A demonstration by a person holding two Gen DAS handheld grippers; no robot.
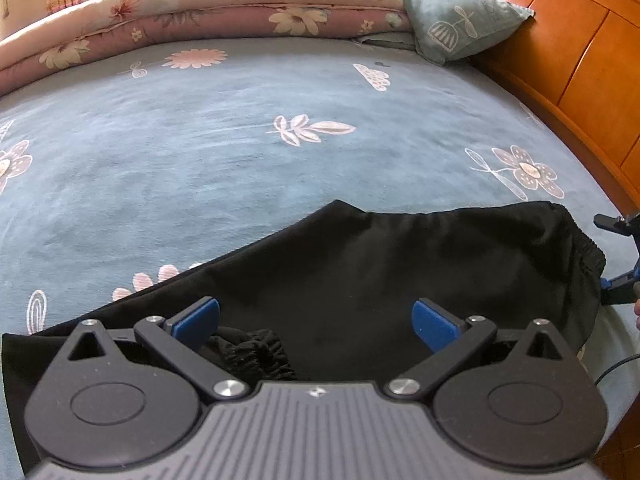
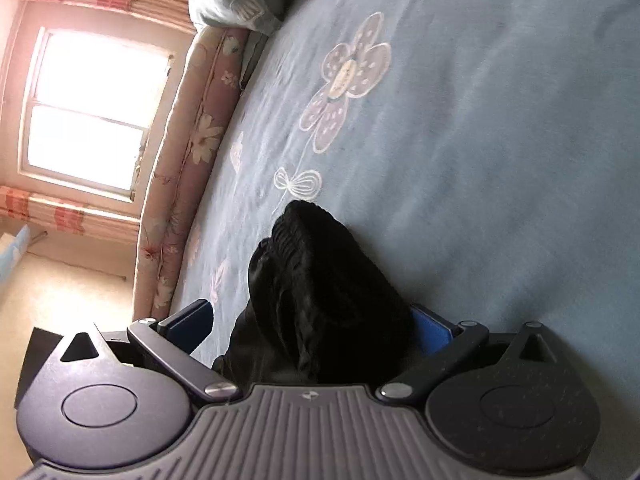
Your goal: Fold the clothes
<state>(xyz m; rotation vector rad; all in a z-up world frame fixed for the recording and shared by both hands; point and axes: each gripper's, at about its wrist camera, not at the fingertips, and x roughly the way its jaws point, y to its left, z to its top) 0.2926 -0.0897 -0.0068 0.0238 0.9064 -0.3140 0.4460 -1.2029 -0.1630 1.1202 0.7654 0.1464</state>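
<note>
A black garment with an elastic waistband lies flat on the blue flowered bedsheet. My left gripper hovers over its near part, open, with both blue pads wide apart and a bunched elastic cuff just below them. At the right edge of the left wrist view my right gripper straddles the garment's waistband end. In the right wrist view, which is rolled sideways, the right gripper is open and the gathered black waistband lies between its fingers, close against the right pad.
A folded floral quilt and a teal pillow lie along the far side of the bed. A wooden headboard runs along the right. A bright window with striped curtains faces the bed. A thin cable hangs by the bed edge.
</note>
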